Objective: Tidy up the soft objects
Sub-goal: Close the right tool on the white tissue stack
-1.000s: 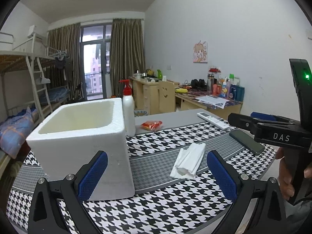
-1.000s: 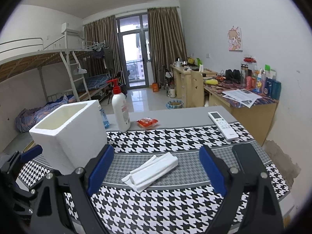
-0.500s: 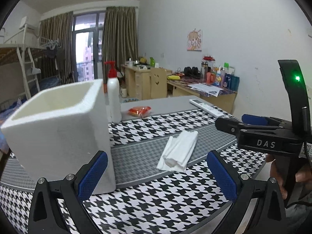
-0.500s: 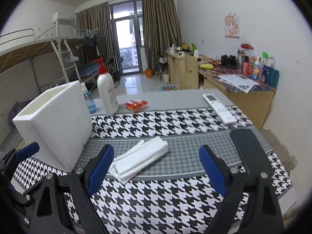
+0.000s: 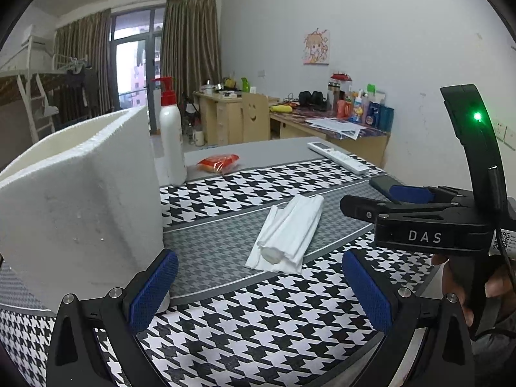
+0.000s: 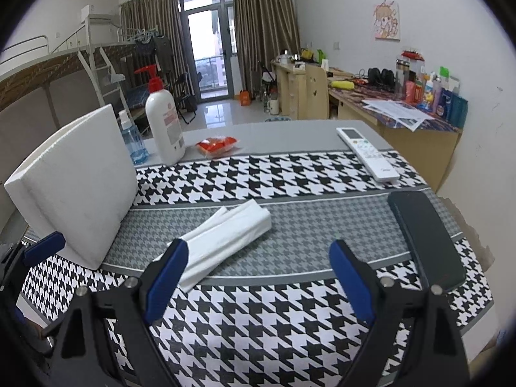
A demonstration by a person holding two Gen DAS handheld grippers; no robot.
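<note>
Left-wrist view showed us at the very start of the job: nothing had been picked up or put away. The folded white cloth bundle (image 5: 288,233) lay flat on the grey band of the black-and-white houndstooth table mat (image 5: 245,316), just to the right of the open-topped white foam box (image 5: 77,200) and apart from it. From what we could see of the box's rim, nothing soft sat inside, though its floor was hidden from us. We judged the whole task still lay ahead: grasp the cloth, lift it, and place it in the box (presumably its home).

Our left gripper (image 5: 258,287) hung released, blue pads spread wide, with nothing between them. Our right gripper (image 6: 258,279) was equally wide apart and empty, its left pad just overlapping the near end of the cloth in the right-wrist view, though we could not tell whether it touched.

The cloth's long axis ran diagonally across the mat. Its near end pointed toward us and the left gripper; its far end pointed away to the right, toward the white remote control (image 5: 338,156). The rolled folds ran along that same line.
</note>
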